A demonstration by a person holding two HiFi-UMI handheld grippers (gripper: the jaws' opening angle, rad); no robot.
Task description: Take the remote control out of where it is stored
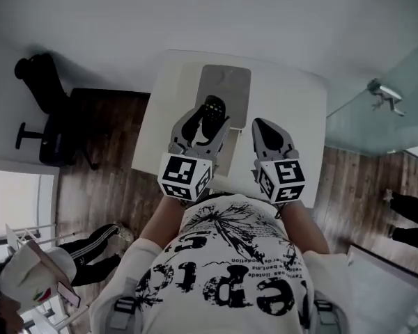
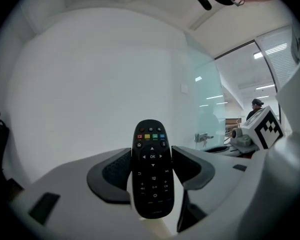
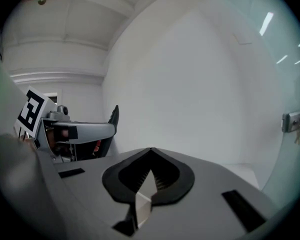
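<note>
A black remote control [image 2: 152,166] with coloured buttons stands upright between the jaws of my left gripper [image 2: 151,160], whose pads press on its sides. From the head view, that left gripper [image 1: 203,115] holds the remote control [image 1: 212,108] above the near end of a flat grey tray [image 1: 228,82] on the white table [image 1: 296,103]. My right gripper [image 1: 266,129] hovers beside it to the right, over the table. Its jaws meet at the tips, with nothing between them [image 3: 151,153]. The left gripper's marker cube [image 3: 32,109] shows at the left of the right gripper view.
A black office chair [image 1: 45,103] stands left of the table on the wood floor. A glass wall with a metal handle [image 1: 384,94] runs along the right. One person sits at lower left [image 1: 90,256], and another person [image 1: 411,214] stands at the far right.
</note>
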